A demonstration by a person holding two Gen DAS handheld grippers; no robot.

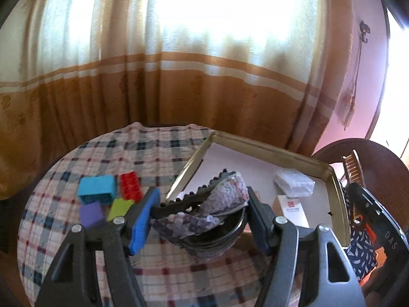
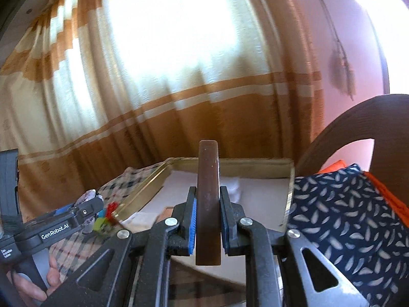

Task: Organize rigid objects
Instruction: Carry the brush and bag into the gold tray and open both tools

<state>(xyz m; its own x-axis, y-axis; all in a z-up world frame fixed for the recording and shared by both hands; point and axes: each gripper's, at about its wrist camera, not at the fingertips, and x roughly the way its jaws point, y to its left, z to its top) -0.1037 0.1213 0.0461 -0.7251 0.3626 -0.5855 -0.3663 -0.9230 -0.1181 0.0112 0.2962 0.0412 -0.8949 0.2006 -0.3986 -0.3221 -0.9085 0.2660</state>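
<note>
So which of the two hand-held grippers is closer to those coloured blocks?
Left. The left gripper hangs right beside the coloured blocks; the right gripper is farther, by the tray.

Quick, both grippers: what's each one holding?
Left gripper: closed on a sequined pouch and dark round lid.
Right gripper: shut on a brown bar.

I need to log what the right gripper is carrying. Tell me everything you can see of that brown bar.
The brown bar is a flat, narrow slab with a rounded top end and a smooth dark brown surface; what it is made of I cannot tell. It stands upright on edge, clamped at mid-length between the pads of the right gripper, both ends sticking out. It is held in the air in front of the gold-rimmed tray; nothing else touches it.
</note>
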